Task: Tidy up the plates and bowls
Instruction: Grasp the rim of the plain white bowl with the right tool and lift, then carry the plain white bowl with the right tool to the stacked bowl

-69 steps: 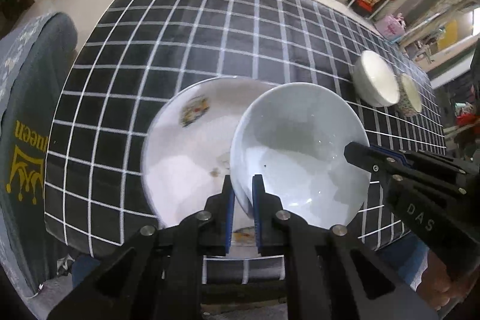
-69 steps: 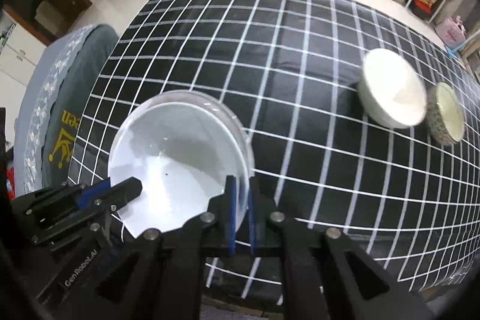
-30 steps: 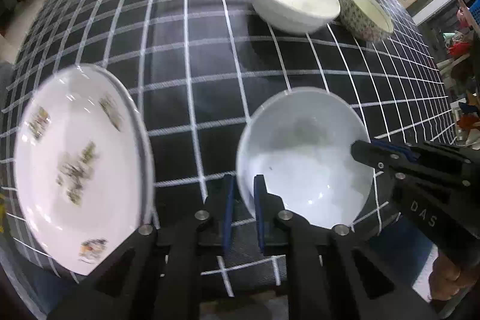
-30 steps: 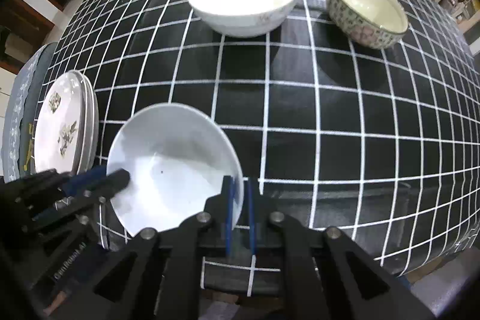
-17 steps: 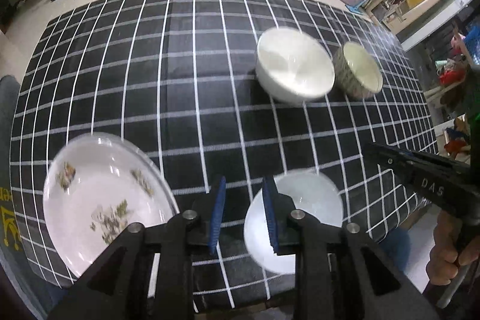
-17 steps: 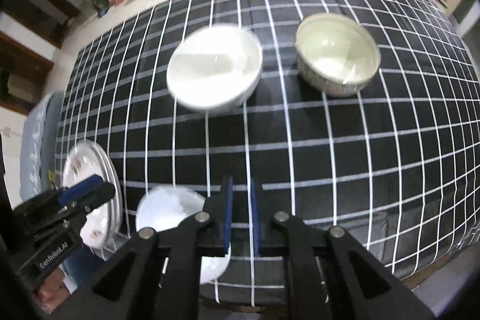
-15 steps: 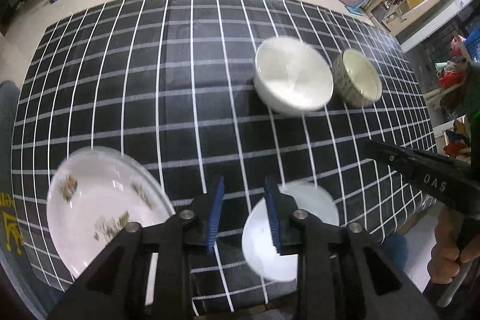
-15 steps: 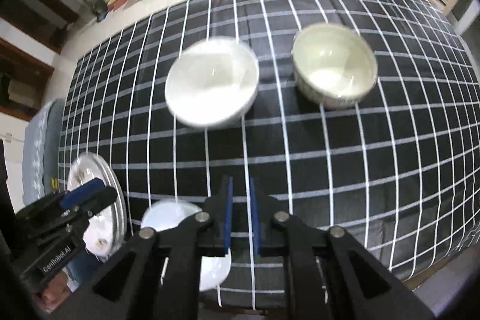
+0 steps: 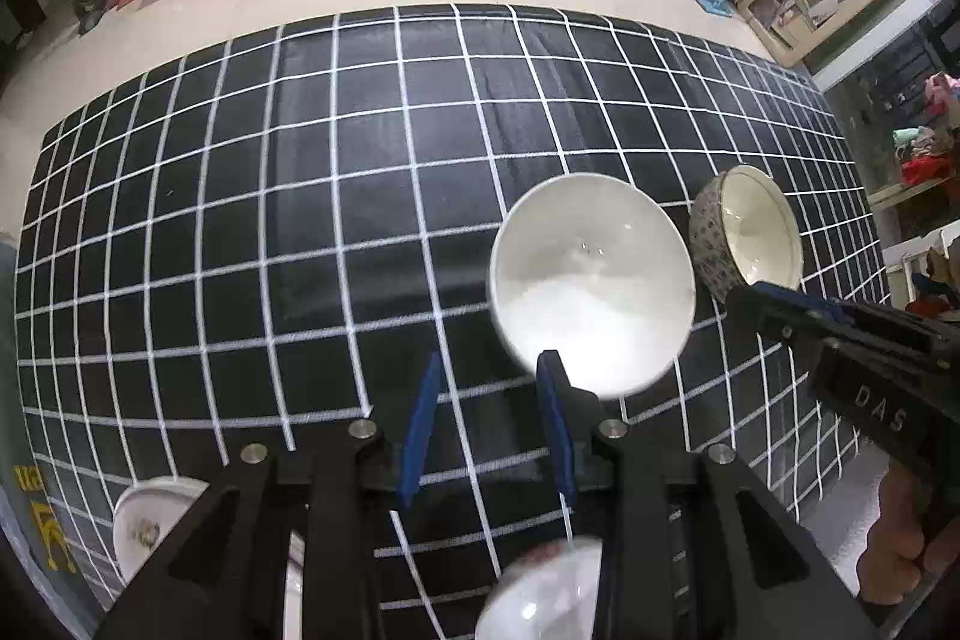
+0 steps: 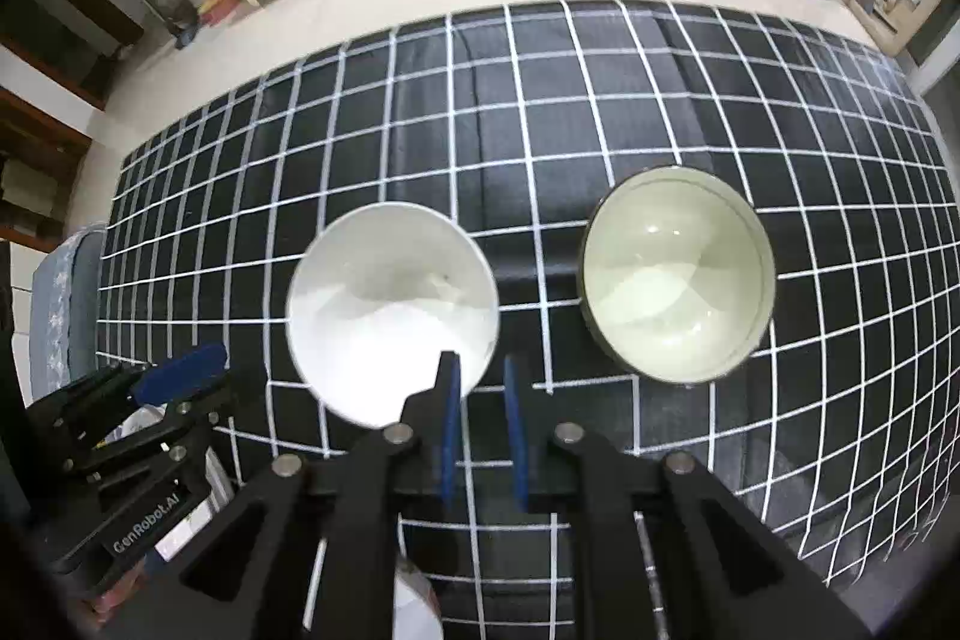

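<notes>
You have let go of the small white bowl. It now sits on the desk at the near edge, showing only as a pale blur under the left gripper, with the plates beside it toward the left corner. A second ago both grippers pinched its rim from opposite sides; now neither touches it.

The left fingers stand apart and are opening, with only checked cloth between them. The right gripper has a narrower gap, its jaws also opening, and nothing between them.

Since the earlier frames both views have pulled up and back from the dropped bowl. It filled the lower middle of each picture a second ago; now it is almost out of sight below the fingers. The big white bowl and the patterned bowl, which were far up the desk, now lie just ahead of you, side by side and close together; whether they touch I cannot tell.

My reading is that the small bowl is placed, and these two are next. The right fingers already line up near the big white bowl's near rim, so you will likely need both grippers wider before taking its edge.
</notes>
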Demonstrator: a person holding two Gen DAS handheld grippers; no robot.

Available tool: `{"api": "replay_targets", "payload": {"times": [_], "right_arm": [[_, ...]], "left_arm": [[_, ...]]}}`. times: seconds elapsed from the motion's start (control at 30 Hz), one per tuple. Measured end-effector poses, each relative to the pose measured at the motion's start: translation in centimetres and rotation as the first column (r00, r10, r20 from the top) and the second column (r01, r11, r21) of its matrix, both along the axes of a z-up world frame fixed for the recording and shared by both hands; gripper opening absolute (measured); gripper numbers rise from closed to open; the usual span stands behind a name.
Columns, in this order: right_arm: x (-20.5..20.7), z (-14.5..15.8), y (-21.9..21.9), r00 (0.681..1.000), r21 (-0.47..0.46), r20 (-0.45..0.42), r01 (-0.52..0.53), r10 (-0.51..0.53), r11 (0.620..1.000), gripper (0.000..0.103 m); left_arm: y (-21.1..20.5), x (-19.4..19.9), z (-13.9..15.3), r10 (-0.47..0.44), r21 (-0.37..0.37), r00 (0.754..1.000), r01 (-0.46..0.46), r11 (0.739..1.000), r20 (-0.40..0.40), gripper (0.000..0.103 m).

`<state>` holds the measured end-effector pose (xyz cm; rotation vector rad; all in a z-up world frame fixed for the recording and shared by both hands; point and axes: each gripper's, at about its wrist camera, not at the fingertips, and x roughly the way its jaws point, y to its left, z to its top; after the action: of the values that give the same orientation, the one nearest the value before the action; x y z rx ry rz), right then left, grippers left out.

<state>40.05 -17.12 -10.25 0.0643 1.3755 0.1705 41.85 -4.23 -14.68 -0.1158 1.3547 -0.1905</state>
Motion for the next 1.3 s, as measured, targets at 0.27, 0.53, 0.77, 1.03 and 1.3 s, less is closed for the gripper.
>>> {"api": "replay_targets", "payload": {"times": [0.27, 0.53, 0.77, 1.03, 1.3], "right_arm": [[2.3, -2.5, -0.7, 0.998, 0.044, -0.057, 0.02, -0.018, 0.999, 0.018], [2.8, -4.4, -0.5, 0.997, 0.037, -0.077, 0.01, -0.007, 0.999, 0.015], [0.9, -4.4, 0.5, 0.998, 0.014, -0.058, -0.021, 0.022, 1.0, 0.012], [-3.1, -4.6, 1.6, 0.995, 0.009, -0.08, -0.054, 0.054, 0.999, 0.012], [-6.9, -4.9, 3.6, 0.996, 0.007, -0.077, -0.049, 0.05, 0.999, 0.013]], "left_arm": [[-1.0, 2.6, -2.4, -0.017, -0.002, 1.0, 0.017, 1.0, -0.026, 0.031], [-2.2, 2.9, -4.5, -0.025, 0.019, 0.999, 0.026, 0.999, -0.045, 0.011], [-2.0, 1.2, -4.3, -0.036, 0.031, 0.998, 0.038, 0.999, -0.058, 0.011], [-0.7, -4.1, -4.6, -0.036, 0.044, 0.996, 0.039, 0.998, -0.08, 0.011], [0.9, -8.6, -4.9, -0.013, 0.02, 0.997, 0.014, 1.0, -0.077, 0.011]]}}
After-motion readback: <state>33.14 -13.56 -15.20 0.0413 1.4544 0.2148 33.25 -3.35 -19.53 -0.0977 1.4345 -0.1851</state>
